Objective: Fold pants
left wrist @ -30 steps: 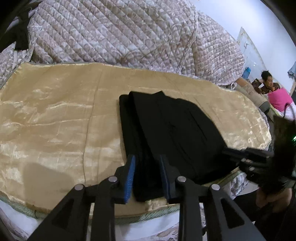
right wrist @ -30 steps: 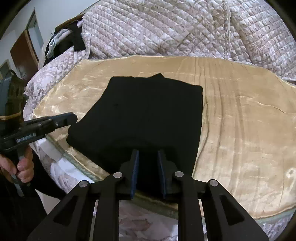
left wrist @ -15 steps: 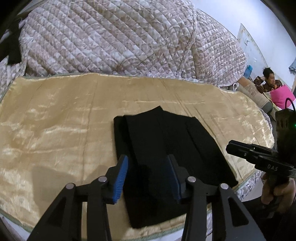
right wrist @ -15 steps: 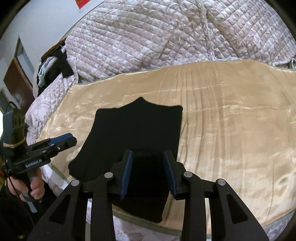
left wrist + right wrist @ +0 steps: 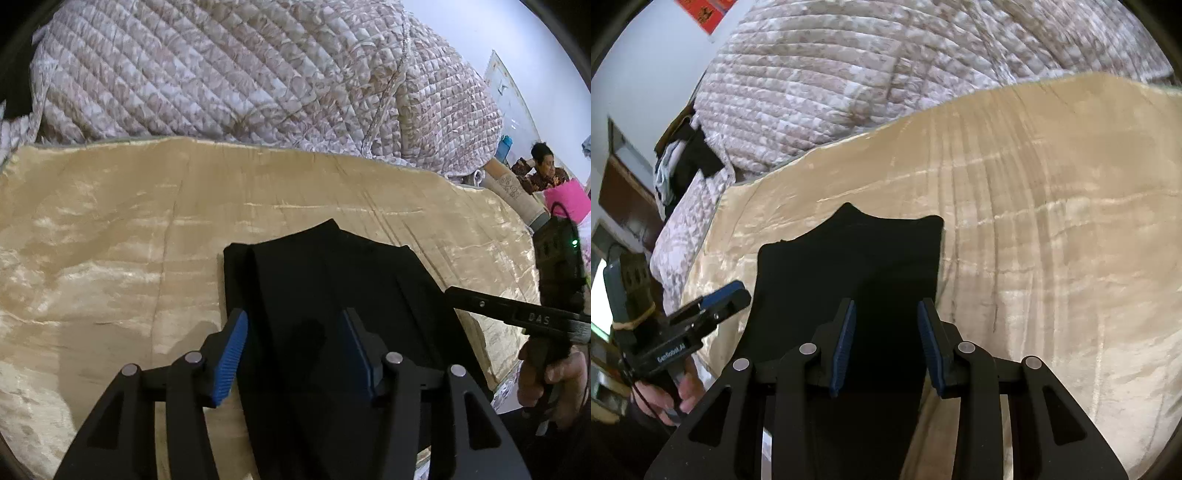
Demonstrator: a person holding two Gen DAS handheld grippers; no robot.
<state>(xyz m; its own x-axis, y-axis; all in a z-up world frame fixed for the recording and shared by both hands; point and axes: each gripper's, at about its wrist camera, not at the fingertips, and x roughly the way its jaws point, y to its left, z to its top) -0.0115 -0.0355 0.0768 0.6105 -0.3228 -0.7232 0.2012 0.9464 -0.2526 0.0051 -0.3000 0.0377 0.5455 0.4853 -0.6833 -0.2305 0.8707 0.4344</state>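
Note:
Black pants (image 5: 325, 295) lie folded into a flat stack on a golden satin blanket (image 5: 110, 258), near its front edge. My left gripper (image 5: 295, 343) is open and empty, held above the near left part of the pants. My right gripper (image 5: 886, 332) is open and empty above the near part of the same pants (image 5: 849, 266). The left gripper also shows at the left of the right wrist view (image 5: 720, 299). The right gripper shows at the right of the left wrist view (image 5: 476, 299). Neither gripper touches the fabric.
A quilted pink-and-white bedspread (image 5: 240, 74) is heaped behind the blanket. A pile of clothes (image 5: 683, 158) sits at the far left. A person (image 5: 546, 170) sits at the far right. The blanket's front edge (image 5: 498, 373) drops off below the grippers.
Both grippers have opened wider and risen, with the view tilting up toward the bedspread. The pants lie still in the same folded shape.

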